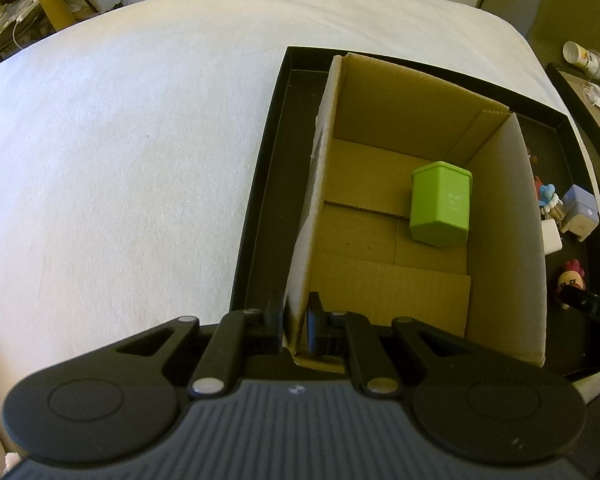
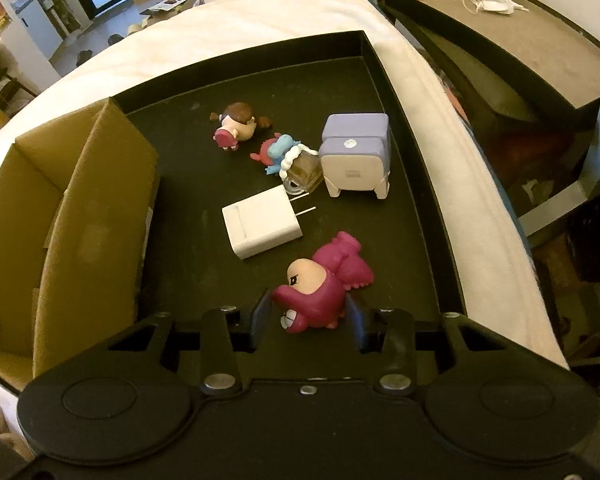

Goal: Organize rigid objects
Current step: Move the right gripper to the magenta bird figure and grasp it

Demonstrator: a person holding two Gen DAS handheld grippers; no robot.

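**Listener:** Where are your two grippers relative to the cardboard box (image 1: 400, 216)?

**Describer:** Your left gripper (image 1: 294, 320) is clamped tight on the near end of the box's left wall, one finger outside, one inside. Your right gripper (image 2: 308, 318) sits on the box's right, over the black tray (image 2: 260, 64) that the box stands in. Its fingers (image 2: 262, 316) are clenched against both sides of a magenta figurine (image 2: 320, 292).

**Listener:** What is inside the box?

**Describer:** One green container (image 1: 440, 206), lying on the box floor close to the right wall.

**Listener:** And outside it?

**Describer:** All on the tray floor to the right of the box. The magenta figurine lies on its side, nearest you. Just past it is a white plug adapter (image 2: 262, 226), prongs pointing away from the box. Farther on, a small blue-and-pink figure (image 2: 278, 152) touches a small glass bottle (image 2: 302, 174), which leans on a lilac and white block (image 2: 356, 156). Farthest from you lies a brown-haired doll (image 2: 236, 126). The tray itself rests on a white bedsheet (image 1: 120, 140), which stretches well left of the box.
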